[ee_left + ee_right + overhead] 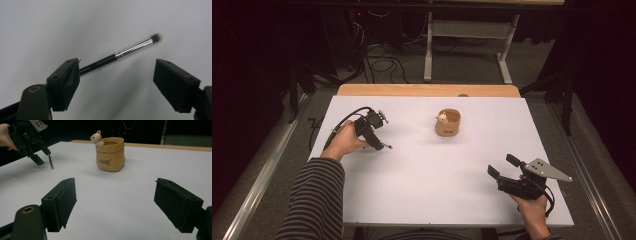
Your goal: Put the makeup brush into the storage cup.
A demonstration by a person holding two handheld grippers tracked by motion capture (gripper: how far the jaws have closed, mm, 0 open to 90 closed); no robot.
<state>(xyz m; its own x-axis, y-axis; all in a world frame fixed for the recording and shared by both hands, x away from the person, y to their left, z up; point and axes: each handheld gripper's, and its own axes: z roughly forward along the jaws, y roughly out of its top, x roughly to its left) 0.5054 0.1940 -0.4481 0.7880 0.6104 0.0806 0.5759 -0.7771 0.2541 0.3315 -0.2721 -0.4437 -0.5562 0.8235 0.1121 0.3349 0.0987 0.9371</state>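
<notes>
The tan pot, shaped like a small sack with a little bear figure peeking over its rim, carried dark lettering on its front, but the print was too small and blurred to read. The makeup brush had a silver ferrule with a tiny mark on it that could not be made out either.

In the left gripper view, your left gripper had its jaws spread wide, and the brush lay on the white table between them, nearer the left jaw. Its black handle ran behind that jaw's pad at about 9 o'clock, while the bristle tip pointed out toward 1 o'clock, beyond the jaw tips. Whether the handle touched the pad could not be told.

In the high view, the brush tip showed just at 4 o'clock of the left gripper, and the pot stood well apart at that gripper's 3 o'clock.

Your right gripper sat near the table's front right corner, jaws parted and holding nothing, aimed toward the pot at roughly 11 o'clock.
</notes>
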